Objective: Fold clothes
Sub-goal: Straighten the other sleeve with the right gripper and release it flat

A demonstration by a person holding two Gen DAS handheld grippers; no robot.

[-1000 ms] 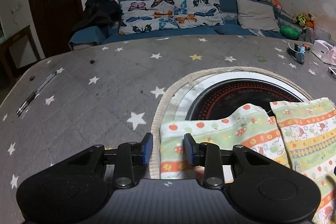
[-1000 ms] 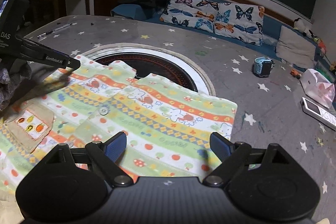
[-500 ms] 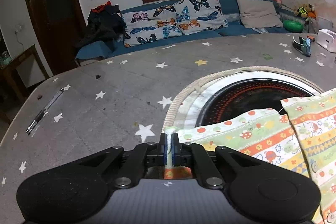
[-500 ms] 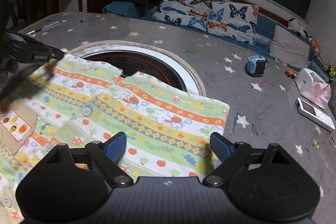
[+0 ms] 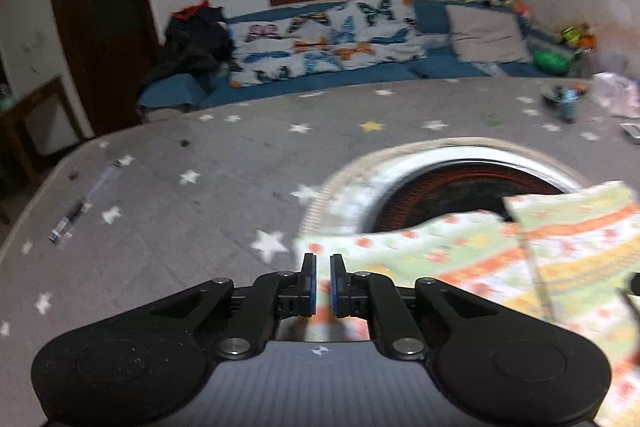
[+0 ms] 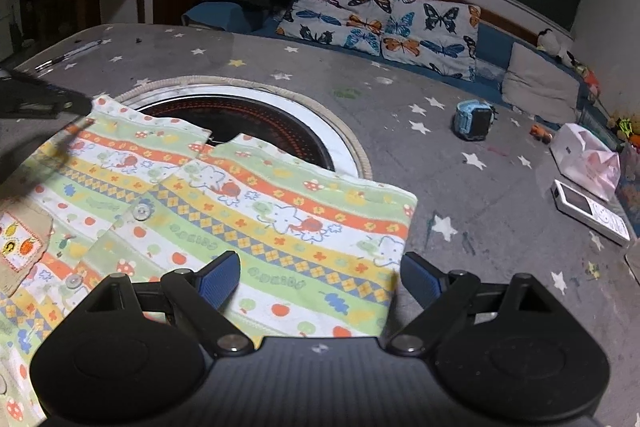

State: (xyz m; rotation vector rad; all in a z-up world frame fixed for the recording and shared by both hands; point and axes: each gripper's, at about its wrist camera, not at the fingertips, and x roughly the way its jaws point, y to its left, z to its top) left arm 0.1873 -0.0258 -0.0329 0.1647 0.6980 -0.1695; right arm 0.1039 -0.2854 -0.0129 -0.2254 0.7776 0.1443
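A child's striped shirt (image 6: pixel 248 211) in green, orange and yellow lies spread on the grey star-print table (image 6: pixel 440 155), partly over the round burner recess (image 6: pixel 248 119). In the left wrist view my left gripper (image 5: pixel 323 267) is shut on the far left corner of the shirt (image 5: pixel 440 251), and that view is motion-blurred. The left gripper (image 6: pixel 76 103) also shows at the left of the right wrist view, on that same corner. My right gripper (image 6: pixel 320 267) stands open over the shirt's near right part, with cloth under the gap between its fingers.
A pen (image 5: pixel 80 211) lies near the table's left edge. On the right of the table are a blue watch-like object (image 6: pixel 474 119), a white bag (image 6: pixel 584 159) and a white handset (image 6: pixel 588 207). Behind stands a sofa with butterfly pillows (image 6: pixel 384 23).
My left gripper went from open around the shirt's corner to shut on it, and is now moving with it. The right gripper stayed open over the shirt.
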